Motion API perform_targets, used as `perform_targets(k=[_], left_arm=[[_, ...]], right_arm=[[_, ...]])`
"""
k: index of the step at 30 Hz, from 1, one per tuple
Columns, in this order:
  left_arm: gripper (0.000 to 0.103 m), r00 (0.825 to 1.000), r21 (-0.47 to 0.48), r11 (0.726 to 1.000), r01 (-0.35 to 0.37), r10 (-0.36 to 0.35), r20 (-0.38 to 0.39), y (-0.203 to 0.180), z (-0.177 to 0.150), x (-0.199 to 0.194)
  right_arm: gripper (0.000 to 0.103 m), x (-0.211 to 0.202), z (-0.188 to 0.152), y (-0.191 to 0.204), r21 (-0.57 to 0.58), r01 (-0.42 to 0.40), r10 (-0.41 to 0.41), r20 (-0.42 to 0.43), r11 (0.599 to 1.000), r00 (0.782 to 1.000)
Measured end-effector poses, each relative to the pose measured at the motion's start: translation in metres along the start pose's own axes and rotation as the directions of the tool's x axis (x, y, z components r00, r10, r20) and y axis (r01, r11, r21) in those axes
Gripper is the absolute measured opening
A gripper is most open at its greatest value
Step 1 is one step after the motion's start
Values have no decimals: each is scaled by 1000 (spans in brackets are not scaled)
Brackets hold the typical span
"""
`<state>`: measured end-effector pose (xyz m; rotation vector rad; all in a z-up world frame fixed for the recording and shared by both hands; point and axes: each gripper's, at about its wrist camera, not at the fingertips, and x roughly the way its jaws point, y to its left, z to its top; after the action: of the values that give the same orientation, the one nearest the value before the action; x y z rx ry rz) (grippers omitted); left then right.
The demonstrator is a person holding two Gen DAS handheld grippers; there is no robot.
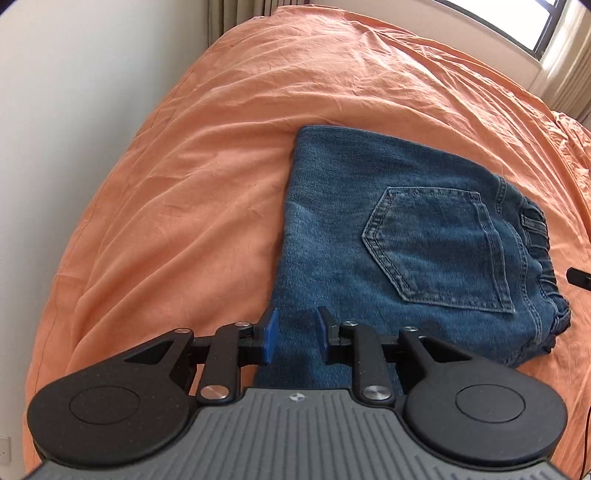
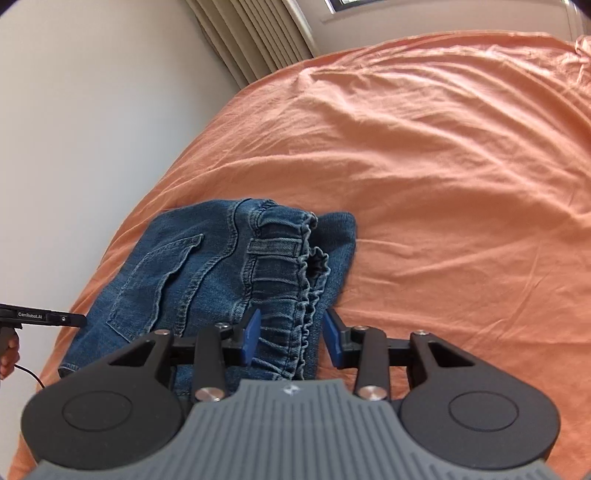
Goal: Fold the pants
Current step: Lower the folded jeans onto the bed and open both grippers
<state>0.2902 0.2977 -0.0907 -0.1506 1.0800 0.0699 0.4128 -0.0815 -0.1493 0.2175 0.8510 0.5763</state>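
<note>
Left wrist view first: a white wall (image 1: 74,110) runs down the left, then the wide bed under its wrinkled orange cotton sheet (image 1: 184,184), and right of centre the folded blue denim pants (image 1: 388,240), back pocket up, elasticated waistband on the right. The left gripper (image 1: 295,338) hangs over the near left edge of the bundle, its blue pads a narrow gap apart with nothing pinched between them — denim shows below, not in the jaws. At the far right edge a black tip, seemingly the other tool, pokes in.

From the right wrist view, the other tool's black body and a bit of the person's hand (image 2: 7,354) sit at the far left, the pants (image 2: 192,280) left of centre, and bare sheet (image 2: 443,184) to the right. The right gripper (image 2: 291,336) stands moderately apart over the gathered waistband; the ruffled edge lies between the pads, though I see neither pressing on it.

The fold looks nearly finished, I'd say. To end it well, both tongs should lift clear straight off the cloth so no pad drags a layer — the waistband side is lumpy, with an underlayer sticking out at the far right, and may want a tuck or a press flat. Little stands in the way: curtains (image 2: 251,40) and a window (image 1: 517,26) lie well beyond, and a thin black cable trails near the left hand.
</note>
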Motion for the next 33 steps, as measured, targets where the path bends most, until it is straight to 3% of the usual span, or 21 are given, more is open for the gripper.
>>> perform_targets(k=[5, 9, 18, 22, 24, 26, 28, 33], left_arm=[[27, 1000, 45, 999, -16, 17, -16, -8, -17, -6], [27, 999, 61, 998, -14, 17, -47, -5, -35, 0], [22, 997, 98, 995, 1, 6, -75, 0, -53, 34], [22, 998, 100, 995, 2, 4, -60, 2, -43, 25], [23, 1000, 95, 995, -3, 6, -28, 2, -39, 15], [23, 1000, 75, 997, -5, 4, 18, 2, -33, 7], [23, 999, 75, 997, -3, 0, 34, 0, -26, 4], [23, 1000, 69, 998, 3, -5, 27, -6, -18, 11]], right_arm=[[28, -21, -19, 25, -106, -28, 28, 2, 994, 1000], [25, -9, -37, 44, -215, 50, -55, -18, 975, 998], [23, 24, -55, 35, -227, 93, -109, -58, 969, 992], [23, 17, -37, 39, -237, 77, -96, -71, 968, 993], [23, 9, -21, 39, -233, 70, -78, -26, 970, 997], [29, 10, -1, 36, -217, 74, -75, 6, 973, 997], [41, 18, 20, 30, -170, 75, -71, 28, 983, 997], [41, 49, 59, 2, 47, 41, -42, 28, 998, 999]])
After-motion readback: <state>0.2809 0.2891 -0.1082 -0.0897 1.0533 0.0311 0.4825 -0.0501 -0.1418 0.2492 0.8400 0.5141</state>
